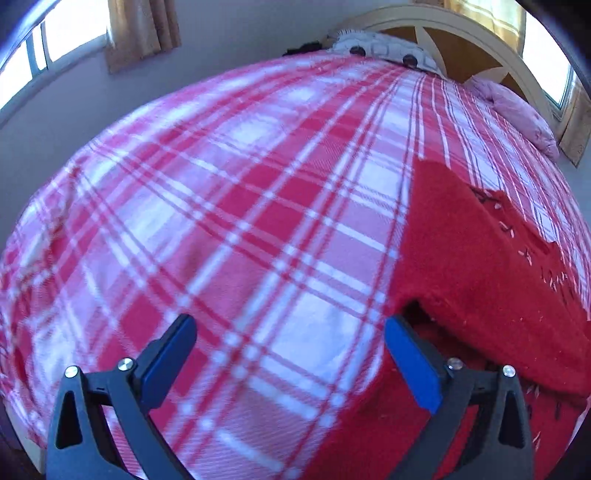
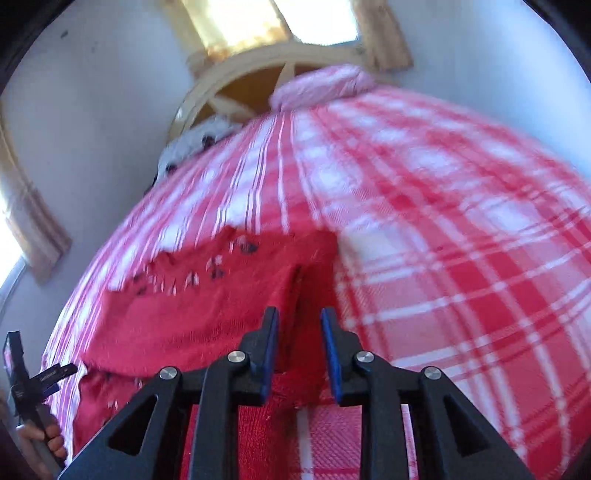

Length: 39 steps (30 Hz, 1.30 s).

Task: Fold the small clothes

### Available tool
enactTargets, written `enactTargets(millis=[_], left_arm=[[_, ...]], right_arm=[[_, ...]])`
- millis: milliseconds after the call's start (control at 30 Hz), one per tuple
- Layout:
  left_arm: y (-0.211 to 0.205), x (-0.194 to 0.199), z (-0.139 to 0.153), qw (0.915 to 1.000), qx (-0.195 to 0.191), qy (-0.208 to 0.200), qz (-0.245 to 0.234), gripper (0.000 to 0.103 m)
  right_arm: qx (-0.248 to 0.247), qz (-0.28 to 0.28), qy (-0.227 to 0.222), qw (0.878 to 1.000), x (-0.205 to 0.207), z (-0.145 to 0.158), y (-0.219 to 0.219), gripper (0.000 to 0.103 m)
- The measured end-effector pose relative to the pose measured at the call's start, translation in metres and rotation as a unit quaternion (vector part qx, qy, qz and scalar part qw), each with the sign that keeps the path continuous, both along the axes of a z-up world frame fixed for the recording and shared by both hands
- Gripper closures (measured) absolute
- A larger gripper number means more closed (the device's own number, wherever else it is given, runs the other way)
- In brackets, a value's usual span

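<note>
A red knitted sweater (image 1: 480,251) with small white and dark stitched marks lies partly folded on the red and white plaid blanket (image 1: 221,192). In the left wrist view it is at the right. My left gripper (image 1: 290,325) is open and empty, with its right finger at the sweater's left folded edge. In the right wrist view the sweater (image 2: 207,314) lies ahead and to the left. My right gripper (image 2: 299,314) is partly open above the sweater's right edge and holds nothing. The left gripper (image 2: 22,373) shows at the far left, in a hand.
The blanket covers a bed with a cream and wood headboard (image 1: 443,33). A pink pillow (image 1: 517,110) and a patterned grey pillow (image 1: 376,48) lie at the head. Curtained windows (image 1: 74,33) are in the walls. The bed's edge falls away at the left.
</note>
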State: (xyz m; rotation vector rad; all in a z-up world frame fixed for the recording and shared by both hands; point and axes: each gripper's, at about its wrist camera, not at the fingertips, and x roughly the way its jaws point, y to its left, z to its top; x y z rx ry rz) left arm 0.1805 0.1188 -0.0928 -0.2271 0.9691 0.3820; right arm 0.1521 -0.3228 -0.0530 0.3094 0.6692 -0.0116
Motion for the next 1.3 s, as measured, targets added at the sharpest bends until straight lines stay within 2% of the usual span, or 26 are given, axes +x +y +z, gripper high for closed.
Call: enactTargets(millis=[67, 133, 200, 300, 400, 467, 533, 633, 667, 733, 767, 833, 967, 1100, 1133, 1233, 1300], left_arm=[[-0.001, 0.000, 0.012, 0.9997, 0.020, -0.016, 0.002, 0.000], [-0.006, 0.004, 0.024, 0.9989, 0.032, -0.034, -0.003, 0.000], [-0.018, 0.012, 0.034, 0.9979, 0.033, -0.052, -0.016, 0.000], [-0.046, 0.031, 0.043, 0.9948, 0.028, -0.078, -0.059, 0.000], [-0.075, 0.057, 0.040, 0.9911, 0.051, -0.090, -0.083, 0.000], [-0.081, 0.073, 0.035, 0.9894, 0.065, -0.097, -0.087, 0.000], [-0.080, 0.089, 0.025, 0.9898, 0.088, -0.083, -0.075, 0.000], [-0.060, 0.102, -0.002, 0.9935, 0.102, -0.037, -0.034, 0.004], [-0.048, 0.106, -0.018, 0.9951, 0.096, -0.018, -0.016, 0.001], [-0.031, 0.104, -0.022, 0.9990, 0.036, -0.024, -0.006, 0.000], [-0.025, 0.105, -0.022, 0.9995, 0.021, -0.024, 0.006, 0.000], [-0.022, 0.109, -0.026, 0.9997, 0.015, -0.020, 0.007, 0.000], [-0.034, 0.110, -0.023, 0.9984, 0.051, -0.021, 0.005, 0.000], [-0.036, 0.107, -0.020, 0.9986, 0.047, -0.022, 0.005, 0.000], [-0.037, 0.104, -0.017, 0.9985, 0.050, -0.021, -0.003, 0.000], [-0.047, 0.082, 0.000, 0.9944, 0.093, -0.034, -0.037, 0.003], [-0.052, 0.063, 0.010, 0.9925, 0.093, -0.049, -0.062, 0.003]], right_arm=[[-0.039, 0.027, -0.008, 0.999, 0.005, 0.014, 0.020, 0.080], [-0.070, 0.052, -0.009, 0.996, 0.014, 0.021, 0.041, 0.086], [-0.073, 0.065, 0.001, 0.995, 0.027, 0.019, 0.053, 0.086], [-0.078, 0.043, 0.025, 0.996, 0.053, 0.002, 0.056, 0.086], [-0.070, 0.030, 0.049, 0.996, 0.069, -0.022, 0.052, 0.086], [-0.049, 0.037, 0.083, 0.995, 0.080, -0.043, 0.048, 0.086], [-0.028, 0.036, 0.075, 0.996, 0.080, -0.046, 0.041, 0.086], [0.005, 0.037, 0.066, 0.997, 0.079, -0.051, 0.032, 0.085], [0.014, 0.037, 0.063, 0.997, 0.080, -0.053, 0.030, 0.085], [0.038, 0.035, 0.056, 0.997, 0.081, -0.056, 0.024, 0.085], [0.047, 0.034, 0.053, 0.997, 0.082, -0.057, 0.023, 0.085], [0.053, 0.032, 0.049, 0.997, 0.083, -0.057, 0.023, 0.085], [0.035, 0.030, 0.050, 0.998, 0.083, -0.055, 0.027, 0.085], [0.006, 0.026, 0.053, 0.998, 0.083, -0.053, 0.034, 0.085], [0.001, 0.026, 0.054, 0.998, 0.083, -0.053, 0.035, 0.085], [-0.013, 0.024, 0.056, 0.998, 0.083, -0.052, 0.037, 0.085], [-0.025, 0.021, 0.058, 0.998, 0.083, -0.051, 0.040, 0.085]])
